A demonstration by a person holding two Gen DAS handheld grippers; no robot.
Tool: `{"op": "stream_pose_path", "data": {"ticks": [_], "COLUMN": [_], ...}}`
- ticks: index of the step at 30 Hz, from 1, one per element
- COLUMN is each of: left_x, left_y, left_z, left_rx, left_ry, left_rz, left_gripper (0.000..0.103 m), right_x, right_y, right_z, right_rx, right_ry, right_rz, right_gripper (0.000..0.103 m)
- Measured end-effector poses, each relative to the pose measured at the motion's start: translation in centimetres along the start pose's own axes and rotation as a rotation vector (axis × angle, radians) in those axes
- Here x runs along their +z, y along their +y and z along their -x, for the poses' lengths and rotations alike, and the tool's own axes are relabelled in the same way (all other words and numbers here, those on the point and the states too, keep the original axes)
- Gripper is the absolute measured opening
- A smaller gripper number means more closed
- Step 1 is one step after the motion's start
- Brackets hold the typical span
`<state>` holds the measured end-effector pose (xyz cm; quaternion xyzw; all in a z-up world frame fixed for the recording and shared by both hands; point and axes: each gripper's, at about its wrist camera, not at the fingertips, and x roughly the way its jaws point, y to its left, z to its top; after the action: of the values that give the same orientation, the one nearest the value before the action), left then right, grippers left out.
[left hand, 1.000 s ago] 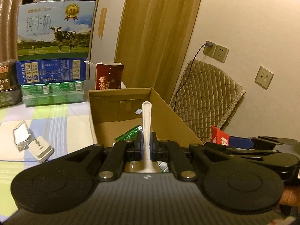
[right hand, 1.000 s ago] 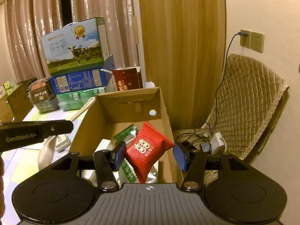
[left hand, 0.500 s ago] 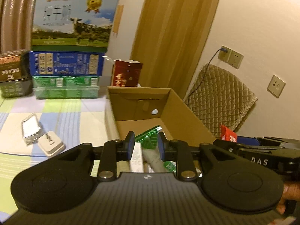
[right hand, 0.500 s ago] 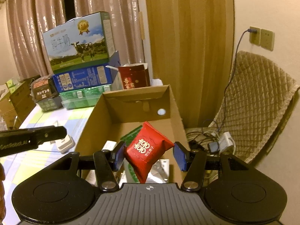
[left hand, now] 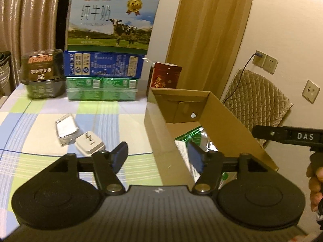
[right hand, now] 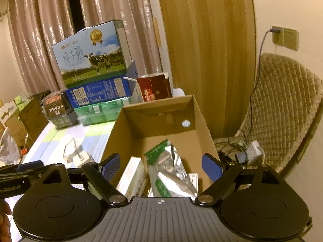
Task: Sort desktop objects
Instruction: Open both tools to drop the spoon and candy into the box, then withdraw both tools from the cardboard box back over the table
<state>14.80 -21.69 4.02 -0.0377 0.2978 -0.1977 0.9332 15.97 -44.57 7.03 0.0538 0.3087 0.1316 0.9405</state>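
An open cardboard box point(left hand: 226, 111) point(right hand: 199, 119) stands at the table's right edge and holds a green and silver foil packet point(right hand: 171, 173) point(left hand: 193, 137) and a pale carton point(right hand: 132, 176). My left gripper point(left hand: 158, 157) is open and empty, straddling the box's near left wall. My right gripper point(right hand: 161, 166) is open and empty above the box's near end. On the checked tablecloth left of the box lie a white charger plug point(left hand: 89, 142) point(right hand: 80, 159) and a small silver-wrapped packet point(left hand: 65, 129) point(right hand: 69, 149). The red packet is not visible.
Stacked milk cartons point(left hand: 109, 46), green drink packs point(left hand: 102, 88), a dark snack tub point(left hand: 43, 72) and a red gift box point(left hand: 164, 78) line the table's back. A quilted chair point(right hand: 282, 109) with cables and chargers stands to the right of the box, by the wall.
Left gripper let go of the pale spoon-like utensil and opened wide, pulling back and left. Right gripper opened and the red packet left its jaws; it is out of sight now.
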Motion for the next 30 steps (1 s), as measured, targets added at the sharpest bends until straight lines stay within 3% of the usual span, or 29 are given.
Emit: {"op": "stream_pose_path", "data": {"ticks": [7, 15, 22, 30], "left_x": [-2.0, -3.8, -4.7, -5.3], "left_y": [1.5, 4.9, 8.1, 11.2], "left_z": [2.7, 5.8, 7.6, 8.5], "left_rx": [0.047, 0.140, 0.233, 0.262], "left_ry": [0.000, 0.011, 0.058, 0.093], "left_rz": [-0.026, -0.036, -0.047, -0.014], "left_gripper": [0.086, 0.102, 0.102, 0.102], "right_x": [-2.1, -4.1, -4.8, -5.5], "right_y": [0.4, 4.3, 7.9, 10.9], "right_z": [1.8, 2.9, 2.9, 2.2], "right_rx": [0.002, 0.065, 0.104, 0.123], "right_ry": [0.023, 0.042, 0.064, 0.097], "right_rz": [-0.061, -0.041, 0.028, 0.097], "right_gripper": [0.095, 0.101, 0.101, 0.101]}}
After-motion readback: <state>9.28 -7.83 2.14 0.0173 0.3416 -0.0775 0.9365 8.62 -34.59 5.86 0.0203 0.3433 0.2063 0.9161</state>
